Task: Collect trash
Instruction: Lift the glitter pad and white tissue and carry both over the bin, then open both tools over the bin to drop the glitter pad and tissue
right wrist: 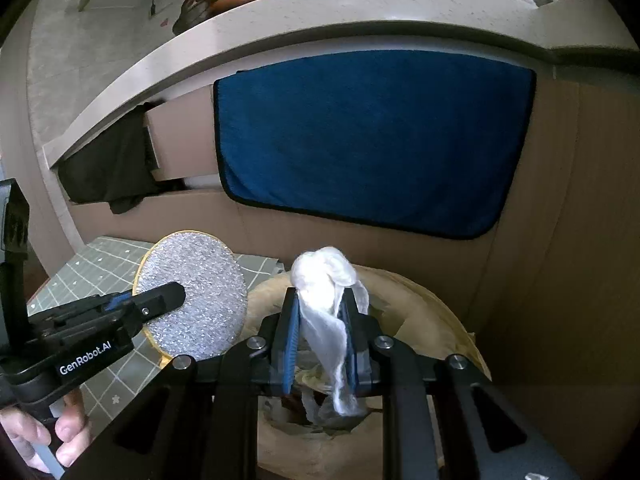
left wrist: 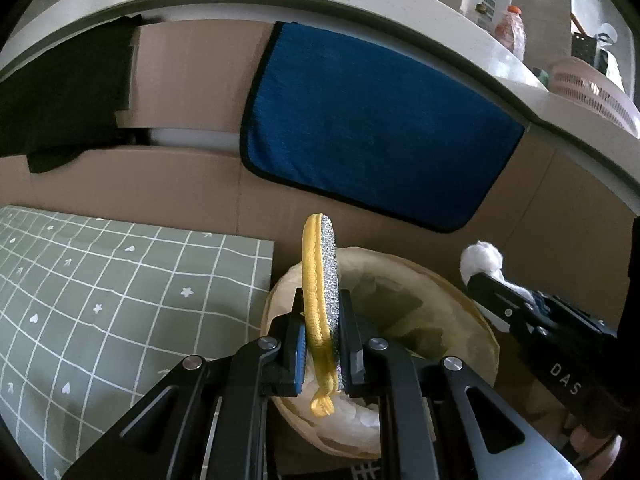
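While both hover over the lined bin [left wrist: 472, 320], each hand-held gripper grips trash.
The left hand-held gripper [left wrist: 320, 320] pinches a round scouring pad [left wrist: 324, 280]; the right hand-held gripper [right wrist: 322, 320] clamps white tissue [right wrist: 326, 280].

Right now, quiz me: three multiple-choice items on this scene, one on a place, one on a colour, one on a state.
1. Where is the bin?
A. on the counter
B. below both grippers
C. on the green mat

2. What colour is the hanging towel?
A. blue
B. red
C. white

3. What does the left gripper hold?
A. nothing
B. a bottle
C. a round scrub pad

Answers: 1 B, its lined rim shows under both sets of fingers. 2 A, blue with a dark edge. 3 C, the yellow-edged silver pad sits clamped; the right gripper clamps a white wad.
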`<action>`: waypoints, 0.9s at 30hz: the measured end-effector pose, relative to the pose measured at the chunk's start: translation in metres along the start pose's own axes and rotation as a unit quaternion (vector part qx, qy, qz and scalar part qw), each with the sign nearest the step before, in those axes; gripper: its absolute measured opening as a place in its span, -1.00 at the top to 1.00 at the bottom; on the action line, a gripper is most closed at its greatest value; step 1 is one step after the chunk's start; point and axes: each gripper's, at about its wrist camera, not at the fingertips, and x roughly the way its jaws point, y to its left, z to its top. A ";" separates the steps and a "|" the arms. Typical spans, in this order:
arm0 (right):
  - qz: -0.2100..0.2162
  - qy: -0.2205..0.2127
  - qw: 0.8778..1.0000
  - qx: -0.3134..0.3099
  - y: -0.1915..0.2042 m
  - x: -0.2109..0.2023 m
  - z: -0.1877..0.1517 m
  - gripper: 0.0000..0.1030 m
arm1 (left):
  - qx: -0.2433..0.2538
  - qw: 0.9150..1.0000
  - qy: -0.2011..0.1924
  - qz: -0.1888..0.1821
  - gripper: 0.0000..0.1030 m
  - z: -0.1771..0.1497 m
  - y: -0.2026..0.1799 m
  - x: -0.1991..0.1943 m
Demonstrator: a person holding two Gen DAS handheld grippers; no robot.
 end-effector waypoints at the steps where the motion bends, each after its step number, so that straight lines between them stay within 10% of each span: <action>1: 0.001 0.000 1.000 0.000 -0.001 0.001 0.001 0.64 | 0.001 1.000 0.000 0.001 0.74 0.000 -0.001 0.001; 27: 0.013 -0.002 1.000 0.027 -0.012 0.001 -0.005 0.25 | 0.002 1.000 -0.004 0.025 0.29 -0.002 0.013 -0.005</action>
